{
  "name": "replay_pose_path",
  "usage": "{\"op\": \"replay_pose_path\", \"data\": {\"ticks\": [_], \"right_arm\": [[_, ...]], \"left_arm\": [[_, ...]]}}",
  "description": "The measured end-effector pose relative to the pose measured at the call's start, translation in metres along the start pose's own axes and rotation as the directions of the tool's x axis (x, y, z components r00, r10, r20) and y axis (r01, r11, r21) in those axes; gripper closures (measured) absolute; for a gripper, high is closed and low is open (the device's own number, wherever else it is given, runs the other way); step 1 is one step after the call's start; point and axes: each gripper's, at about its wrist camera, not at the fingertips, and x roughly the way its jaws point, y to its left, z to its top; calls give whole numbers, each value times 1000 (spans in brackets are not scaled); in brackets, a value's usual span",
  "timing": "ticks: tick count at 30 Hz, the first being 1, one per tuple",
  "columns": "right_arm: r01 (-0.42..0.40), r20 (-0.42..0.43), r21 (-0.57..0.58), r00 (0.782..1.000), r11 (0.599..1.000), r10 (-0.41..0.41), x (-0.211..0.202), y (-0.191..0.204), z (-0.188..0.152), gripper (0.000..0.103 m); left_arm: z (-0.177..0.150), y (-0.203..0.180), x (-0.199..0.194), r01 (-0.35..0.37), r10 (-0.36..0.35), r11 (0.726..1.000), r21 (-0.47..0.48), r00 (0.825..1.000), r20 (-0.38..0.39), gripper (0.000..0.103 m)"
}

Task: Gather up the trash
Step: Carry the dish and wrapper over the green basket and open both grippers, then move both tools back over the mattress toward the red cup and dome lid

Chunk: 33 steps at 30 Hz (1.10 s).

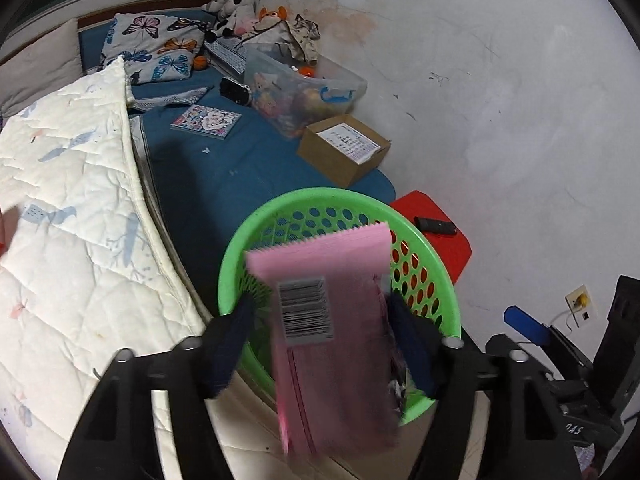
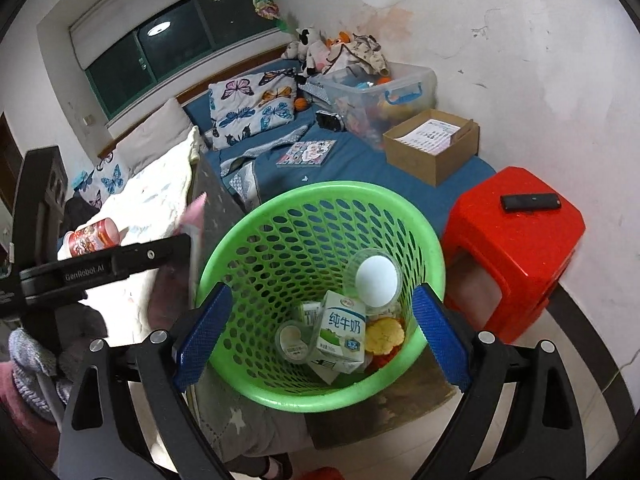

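A pink wrapper with a barcode (image 1: 328,320) hangs between the fingers of my left gripper (image 1: 326,344), which is shut on it just in front of the green perforated basket (image 1: 256,240). My right gripper (image 2: 318,334) is open and empty, its blue pads on either side of the basket (image 2: 256,248). Inside the basket lie a milk carton (image 2: 342,332), a clear cup with a white lid (image 2: 376,278), a small plastic cup (image 2: 292,340) and a yellow item (image 2: 384,334). A red snack can (image 2: 94,236) lies on the quilt at left.
A red stool (image 2: 516,248) with a black remote (image 2: 530,202) stands right of the basket. The blue bed (image 2: 360,164) holds a cardboard box (image 2: 434,144), a clear toy bin (image 2: 384,92), a book (image 2: 306,153) and pillows. The left gripper's black body (image 2: 100,268) shows at left.
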Motion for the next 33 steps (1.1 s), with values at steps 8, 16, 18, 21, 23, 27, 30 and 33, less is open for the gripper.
{"op": "replay_pose_path", "data": {"ticks": [8,16,18,21,23,27,30,33], "right_arm": [[-22,5,-14,1000,1000,23,-4,11,4,12],[-99,-21,-89,995,991,97,7,53,10,12],[-122,-32,-112,992,986,119,12,67,11,12],[-154,-47,-141,988,978,149,19,87,14,12],[-176,-58,-157,984,972,168,24,100,15,11],[-215,-84,-201,976,956,202,36,128,17,10],[-248,-104,-231,968,941,230,45,151,18,10],[-291,-129,-259,955,921,266,54,177,18,10]], "left_arm": [[-7,10,-14,14,-13,1000,-13,1000,21,34],[-18,50,-54,-78,84,994,-81,994,77,34],[-23,64,-65,-113,123,988,-107,989,87,34],[-31,87,-80,-156,172,976,-152,980,96,34],[-37,102,-93,-196,217,965,-176,970,110,34],[-49,132,-116,-257,291,938,-235,948,126,32],[-57,154,-132,-291,336,916,-278,933,131,31],[-69,173,-148,-325,382,890,-320,914,135,30]]}}
